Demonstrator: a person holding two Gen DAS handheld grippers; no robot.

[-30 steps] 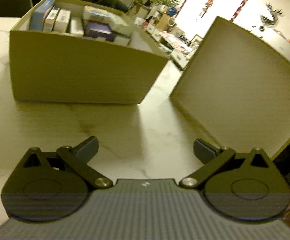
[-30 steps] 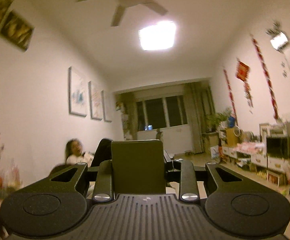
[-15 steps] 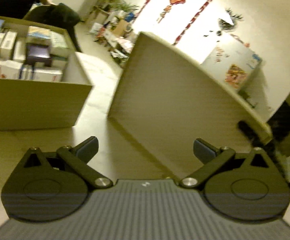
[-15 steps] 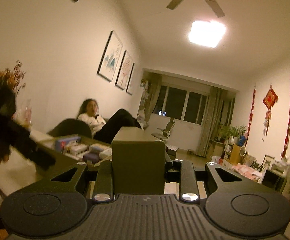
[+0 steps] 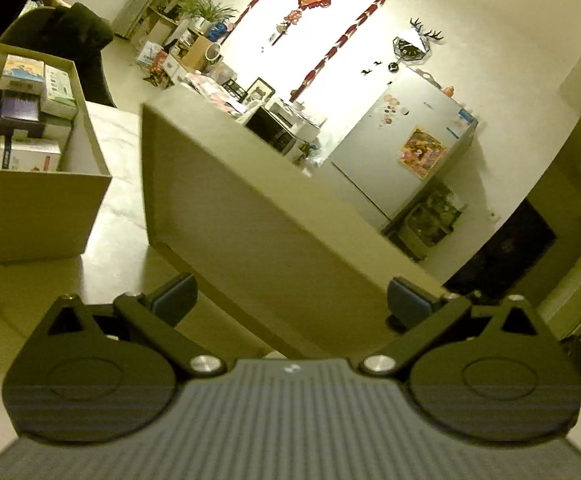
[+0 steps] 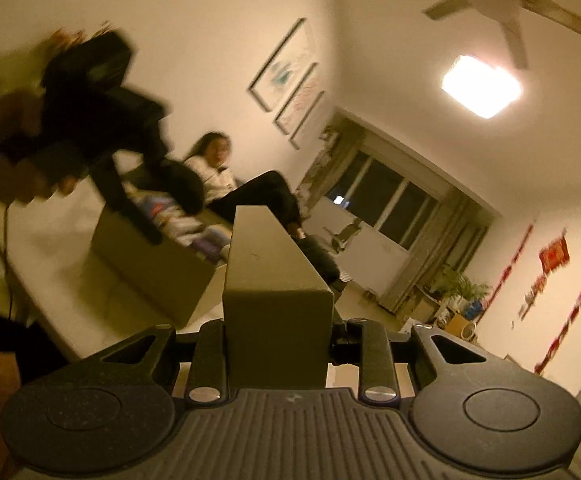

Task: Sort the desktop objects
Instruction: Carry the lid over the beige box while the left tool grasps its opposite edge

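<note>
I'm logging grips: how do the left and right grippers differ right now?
The left gripper stands open and holds nothing; the right gripper is shut on the lid. The left's blue-grey fingertips show; the right's are hidden by the lid. Both are black.

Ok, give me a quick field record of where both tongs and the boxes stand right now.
left tongs: open, nothing between them
right tongs: shut on the plain tan cardboard lid, gripped by its edge
lid position: raised and tilted, standing in front of the left tongs
open tan cardboard box: on the white marble table, filled with small packaged boxes
lid versus box: apart, lid to the right of the box in the left wrist view
right wrist view: blurred
</note>
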